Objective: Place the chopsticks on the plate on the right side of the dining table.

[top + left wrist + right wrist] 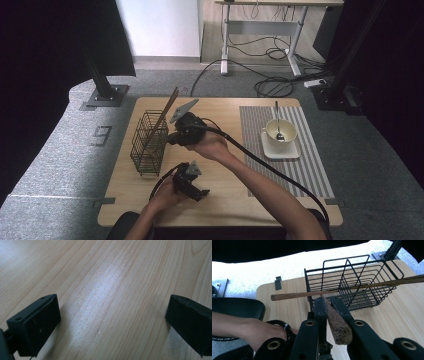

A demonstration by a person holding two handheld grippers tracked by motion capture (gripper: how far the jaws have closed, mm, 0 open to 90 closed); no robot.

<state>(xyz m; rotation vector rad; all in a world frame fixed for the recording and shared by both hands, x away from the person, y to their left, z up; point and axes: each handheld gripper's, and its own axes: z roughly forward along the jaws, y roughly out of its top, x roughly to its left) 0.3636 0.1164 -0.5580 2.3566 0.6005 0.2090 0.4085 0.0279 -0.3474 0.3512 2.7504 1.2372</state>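
A black wire basket [149,144] stands at the table's left. A long wooden stick [167,107] leans out of it, rising to the back right. In the right gripper view that stick [367,286] crosses in front of the basket [352,277]. My right gripper [327,300] is shut on a second wooden stick [338,326], whose thick end points at the camera. In the high view the right gripper [172,137] sits by the basket's right side. My left gripper [201,193] rests low near the front edge, open, with bare wood between its jaws [112,317].
A striped placemat [310,160] lies on the right with a white bowl [281,132] on a square saucer and a spoon [277,117] in it. The person's right forearm [260,190] crosses the table's middle. A cable trails from the right gripper.
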